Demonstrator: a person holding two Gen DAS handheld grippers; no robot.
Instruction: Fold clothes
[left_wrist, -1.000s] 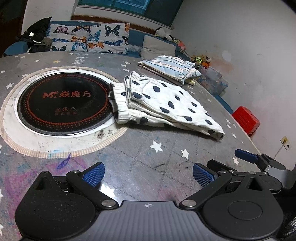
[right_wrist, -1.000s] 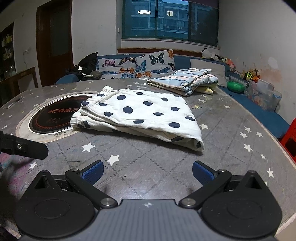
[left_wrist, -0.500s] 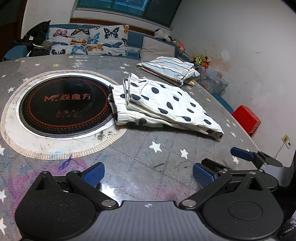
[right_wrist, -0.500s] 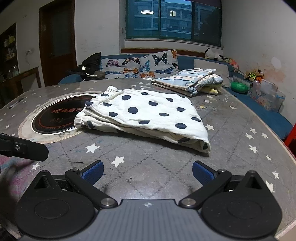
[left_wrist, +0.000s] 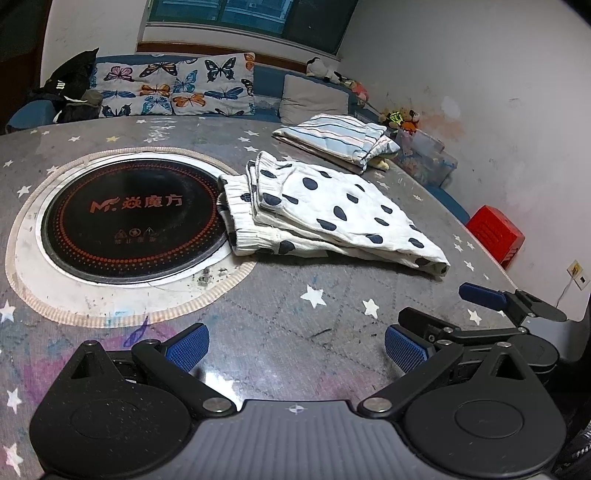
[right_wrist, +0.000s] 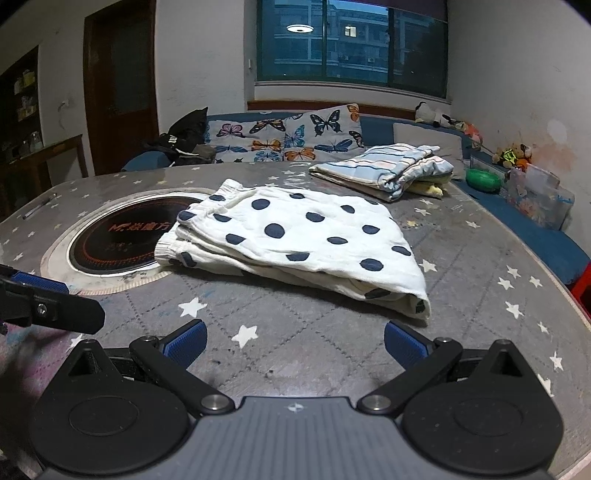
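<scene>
A white garment with dark blue dots (left_wrist: 332, 218) lies folded on the grey star-patterned table (left_wrist: 295, 317), its waistband at the edge of the round black cooktop. It also shows in the right wrist view (right_wrist: 303, 243). A folded striped garment (left_wrist: 336, 138) lies behind it near the table's far edge, also seen in the right wrist view (right_wrist: 384, 168). My left gripper (left_wrist: 295, 345) is open and empty, over the table in front of the dotted garment. My right gripper (right_wrist: 295, 341) is open and empty, just short of the garment's near corner.
A round black induction cooktop (left_wrist: 129, 218) is set into the table at the left. A sofa with butterfly cushions (right_wrist: 288, 134) runs behind the table. A red box (left_wrist: 495, 232) stands on the floor at the right. The right gripper shows in the left wrist view (left_wrist: 480, 306).
Both grippers have moved a little closer to the dotted garment, which looks larger now. The clothes have not moved and both grippers stay open.
</scene>
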